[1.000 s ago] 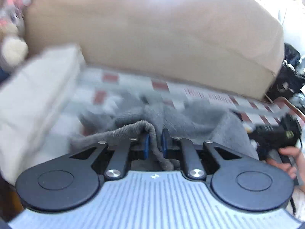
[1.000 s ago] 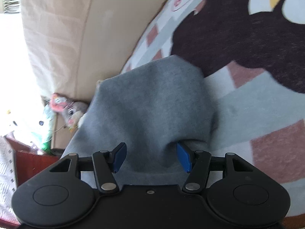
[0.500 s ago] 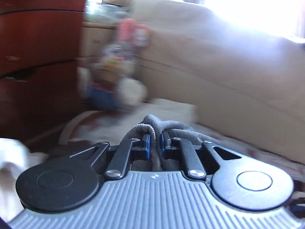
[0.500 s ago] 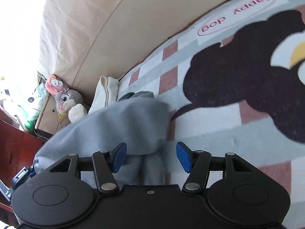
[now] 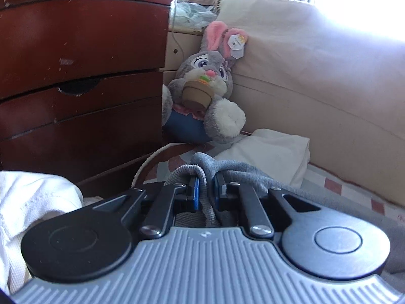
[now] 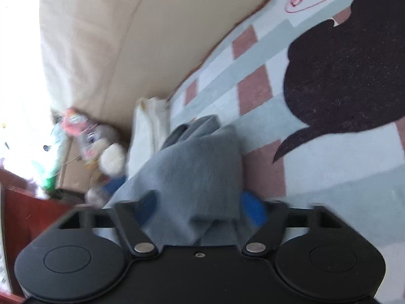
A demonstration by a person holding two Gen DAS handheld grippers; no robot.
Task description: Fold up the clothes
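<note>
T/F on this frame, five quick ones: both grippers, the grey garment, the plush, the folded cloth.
1. The left gripper is shut on the grey garment. True.
2. The right gripper is shut. False: its jaws stand wide apart, with the garment lying between them.
3. The plush rabbit sits between the wooden drawers and the beige sofa. True.
4. The folded cream cloth lies on top of the drawers. False: it lies on the floor at the sofa's foot, beside the rabbit.
5. The rug is plain grey. False: it has pink checks and a dark animal shape.
</note>
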